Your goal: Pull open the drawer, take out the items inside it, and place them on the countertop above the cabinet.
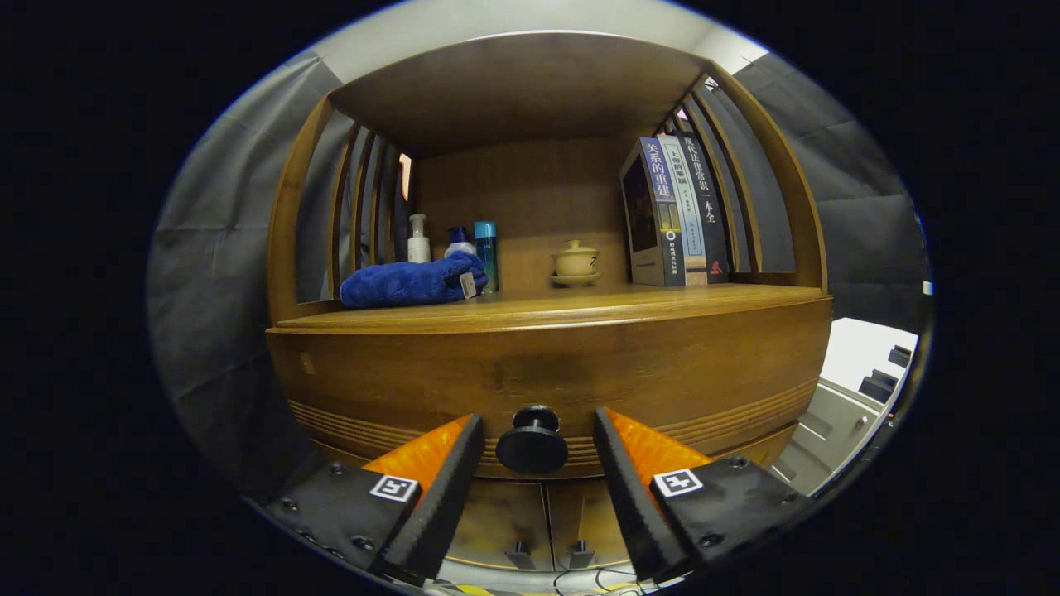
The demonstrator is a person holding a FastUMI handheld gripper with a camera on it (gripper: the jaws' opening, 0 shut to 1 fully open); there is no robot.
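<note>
A wooden cabinet fills the scene, its drawer front (546, 372) closed and flush under the countertop (546, 310). A round black knob (532, 443) sticks out from the lower middle of the drawer front. My gripper (538, 430) is open, and the knob sits between the two fingertips with a gap on each side. Neither finger touches the knob. The drawer's contents are hidden behind the closed front.
On the countertop lie a folded blue towel (411, 282), a white pump bottle (419, 240), a blue-capped bottle (458, 240), a teal bottle (486, 252), a lidded tea cup on a saucer (575, 261) and three upright books (672, 215). Two lower cabinet doors (546, 517) sit below the drawer.
</note>
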